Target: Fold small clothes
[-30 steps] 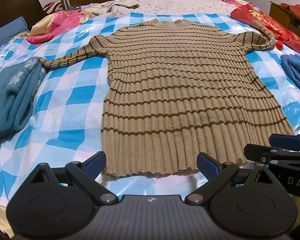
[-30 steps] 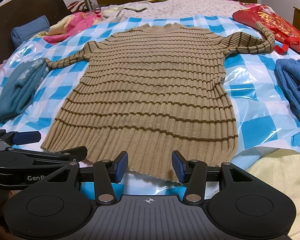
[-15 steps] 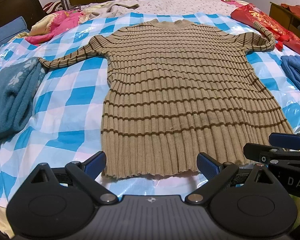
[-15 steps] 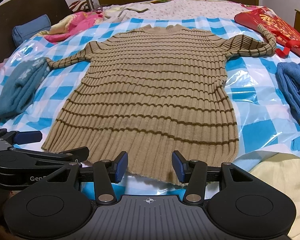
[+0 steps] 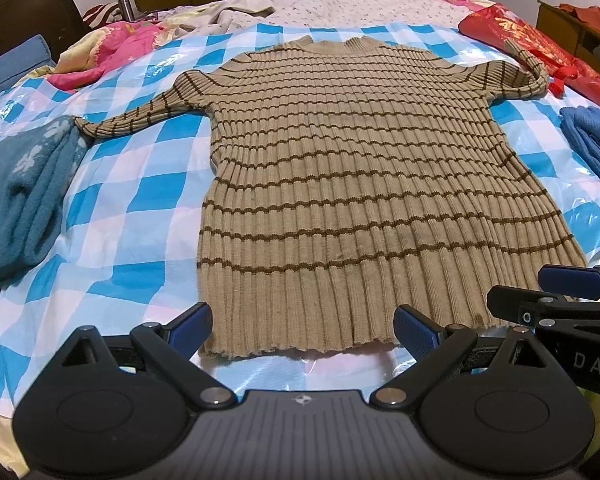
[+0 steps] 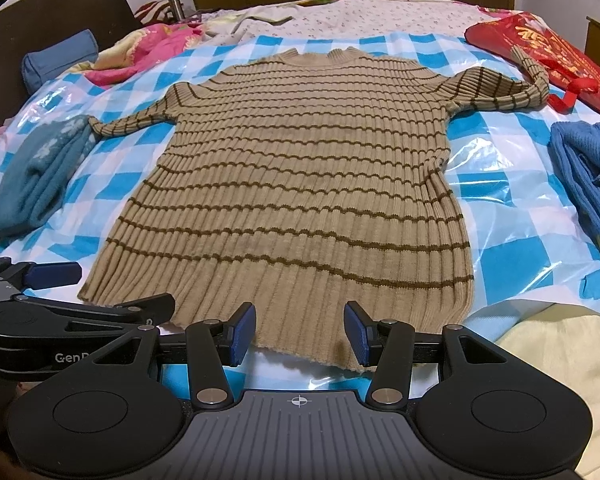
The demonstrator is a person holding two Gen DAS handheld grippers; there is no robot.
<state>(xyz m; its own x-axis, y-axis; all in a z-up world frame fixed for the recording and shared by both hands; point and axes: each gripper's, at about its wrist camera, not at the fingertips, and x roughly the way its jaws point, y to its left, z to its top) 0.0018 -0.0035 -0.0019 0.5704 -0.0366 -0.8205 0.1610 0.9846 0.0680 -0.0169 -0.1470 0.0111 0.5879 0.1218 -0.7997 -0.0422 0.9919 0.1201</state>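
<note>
Left wrist view. A tan ribbed sweater with brown stripes (image 5: 364, 184) is laid flat, collar away, on a blue-and-white checked plastic sheet (image 5: 112, 208) spread over a bed. Its left sleeve is stretched out to a folded teal garment (image 5: 20, 196); its right sleeve is bent back near a red bag (image 5: 540, 52). A blue knit (image 5: 596, 148) is seen at the right edge. The left gripper (image 5: 302, 326) is held at the hem, jaws wide apart, nothing clamped. The right gripper (image 5: 556, 288) is seen at the hem's right corner.

Right wrist view. The sweater (image 6: 300, 184) is shown on the sheet (image 6: 496, 184), the teal garment (image 6: 40, 184) at left, the blue knit (image 6: 588, 176) at right. The right gripper (image 6: 300, 332) is held over the hem, jaws apart, nothing gripped between the pads. The left gripper (image 6: 64, 292) is seen at the left.
</note>
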